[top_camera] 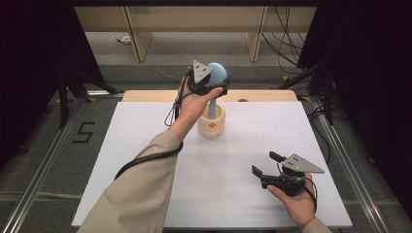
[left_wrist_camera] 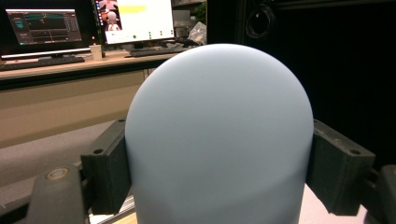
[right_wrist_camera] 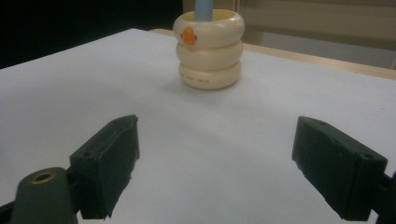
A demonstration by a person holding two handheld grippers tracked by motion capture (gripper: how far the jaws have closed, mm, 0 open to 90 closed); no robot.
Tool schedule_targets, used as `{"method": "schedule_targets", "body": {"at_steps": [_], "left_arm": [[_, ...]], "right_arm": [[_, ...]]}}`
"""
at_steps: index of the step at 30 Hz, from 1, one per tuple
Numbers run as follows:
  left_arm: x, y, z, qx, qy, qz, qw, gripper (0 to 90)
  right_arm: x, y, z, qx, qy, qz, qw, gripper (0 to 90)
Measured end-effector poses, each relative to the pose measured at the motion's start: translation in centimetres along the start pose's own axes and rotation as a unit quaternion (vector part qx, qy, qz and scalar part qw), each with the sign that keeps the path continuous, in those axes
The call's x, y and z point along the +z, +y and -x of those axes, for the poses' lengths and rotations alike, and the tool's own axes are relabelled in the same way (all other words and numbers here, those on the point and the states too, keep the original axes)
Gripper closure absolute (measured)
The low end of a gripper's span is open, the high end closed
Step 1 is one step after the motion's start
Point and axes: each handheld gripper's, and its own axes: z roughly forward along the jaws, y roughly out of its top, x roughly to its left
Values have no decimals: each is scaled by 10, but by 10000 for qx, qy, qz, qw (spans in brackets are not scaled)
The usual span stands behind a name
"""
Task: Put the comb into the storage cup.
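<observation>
At the far middle of the table, your left gripper [top_camera: 214, 82] squeezes the round head of the blue brush [top_camera: 218, 73]. In the left gripper view the two black pads [left_wrist_camera: 109, 172] press on both sides of that smooth head [left_wrist_camera: 219, 140]. The brush handle stands down inside the cream holder [top_camera: 212, 122], the one made like stacked rings.

The head is round and slick, so it could slip out if you loosen your squeeze. If you pull sideways, not straight up, the handle may catch the rim [right_wrist_camera: 208, 18] and tip the holder over, because nothing holds it down.

Your right gripper [top_camera: 266, 164] waits near the right corner, jaws wide apart with nothing in them, well away from the holder.
</observation>
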Motion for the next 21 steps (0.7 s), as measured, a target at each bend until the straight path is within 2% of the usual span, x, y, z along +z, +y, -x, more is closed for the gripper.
{"method": "schedule_targets", "body": {"at_steps": [21], "left_arm": [[4, -12, 0, -49, -13, -71, 10000, 195]], "right_arm": [[-1, 0, 0, 5, -33, 21, 10000, 159]]}}
